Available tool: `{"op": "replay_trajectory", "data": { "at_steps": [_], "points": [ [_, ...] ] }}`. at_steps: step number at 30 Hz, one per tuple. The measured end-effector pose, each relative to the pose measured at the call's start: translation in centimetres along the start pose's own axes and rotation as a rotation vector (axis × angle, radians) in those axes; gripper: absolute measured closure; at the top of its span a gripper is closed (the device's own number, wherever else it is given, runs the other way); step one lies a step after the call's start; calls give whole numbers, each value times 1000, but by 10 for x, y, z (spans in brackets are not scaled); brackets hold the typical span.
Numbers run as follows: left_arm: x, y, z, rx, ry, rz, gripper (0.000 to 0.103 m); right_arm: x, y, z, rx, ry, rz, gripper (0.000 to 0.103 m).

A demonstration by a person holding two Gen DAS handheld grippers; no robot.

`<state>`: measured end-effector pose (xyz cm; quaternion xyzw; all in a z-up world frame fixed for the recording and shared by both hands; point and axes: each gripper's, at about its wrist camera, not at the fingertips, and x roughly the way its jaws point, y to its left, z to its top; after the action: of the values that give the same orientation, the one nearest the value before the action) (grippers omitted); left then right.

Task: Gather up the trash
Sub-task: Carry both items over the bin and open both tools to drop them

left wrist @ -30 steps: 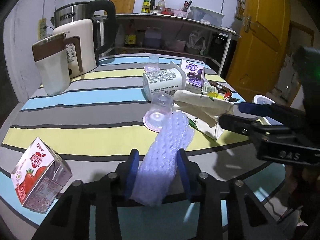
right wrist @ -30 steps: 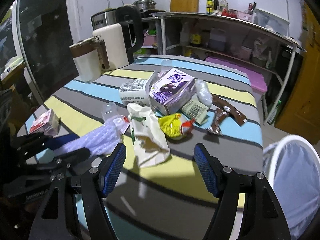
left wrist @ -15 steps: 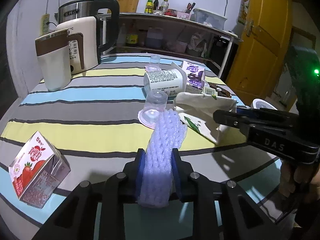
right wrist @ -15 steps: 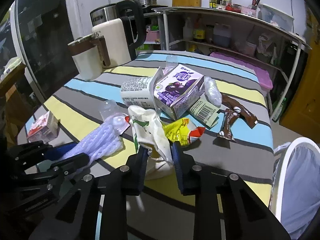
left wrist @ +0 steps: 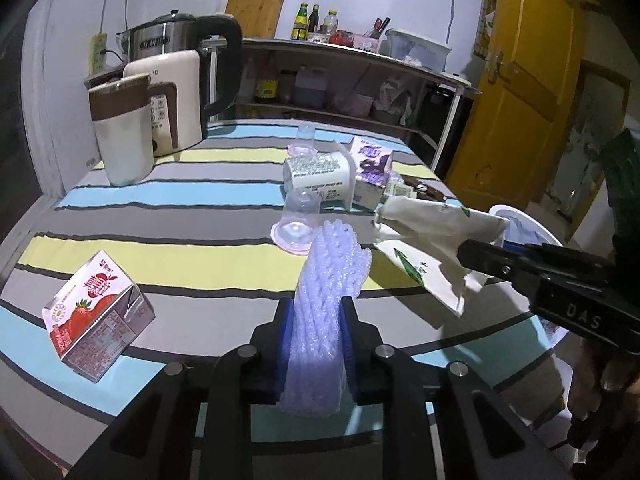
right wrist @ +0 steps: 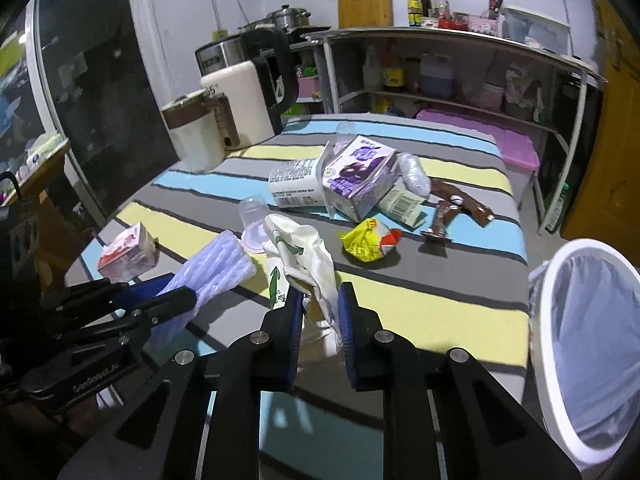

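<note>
while pinched, foam net (left wrist: 320,312) between left gripper (left wrist: 316,344) pads (upright)

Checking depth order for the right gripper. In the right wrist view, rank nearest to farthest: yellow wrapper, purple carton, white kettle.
1. yellow wrapper, just ahead, slightly right of the right gripper.
2. purple carton, mid-table behind it.
3. white kettle, far left end of the table.

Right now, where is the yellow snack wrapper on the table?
In the right wrist view the yellow snack wrapper lies right of centre on the striped table, just in front of the purple carton and left of the brown wrappers.
</note>
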<state>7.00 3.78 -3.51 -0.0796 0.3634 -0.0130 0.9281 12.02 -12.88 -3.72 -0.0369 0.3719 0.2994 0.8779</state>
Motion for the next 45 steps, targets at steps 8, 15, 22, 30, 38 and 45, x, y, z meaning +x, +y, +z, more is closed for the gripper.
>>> {"op": "replay_trajectory", "data": {
  "at_steps": [8, 15, 22, 30, 38, 45],
  "points": [
    [3, -30, 12, 45, -5, -63, 80, -33, -29, -13, 83, -45, -56, 84],
    [18, -81, 30, 122, -8, -157, 80, -65, -77, -26, 181, -83, -153, 84],
    [39, -142, 42, 212, -3, -252, 80, -90, -128, -42, 286, -99, -267, 84],
    [67, -205, 47, 295, 31, -347, 80, -106, -175, -64, 373, -78, -353, 84],
    [95, -244, 44, 364, 85, -399, 78, -102, -198, -72, 418, -37, -369, 81],
    [108, -252, 45, 373, 113, -403, 75, -98, -205, -76, 430, -22, -370, 75]
  ]
}}
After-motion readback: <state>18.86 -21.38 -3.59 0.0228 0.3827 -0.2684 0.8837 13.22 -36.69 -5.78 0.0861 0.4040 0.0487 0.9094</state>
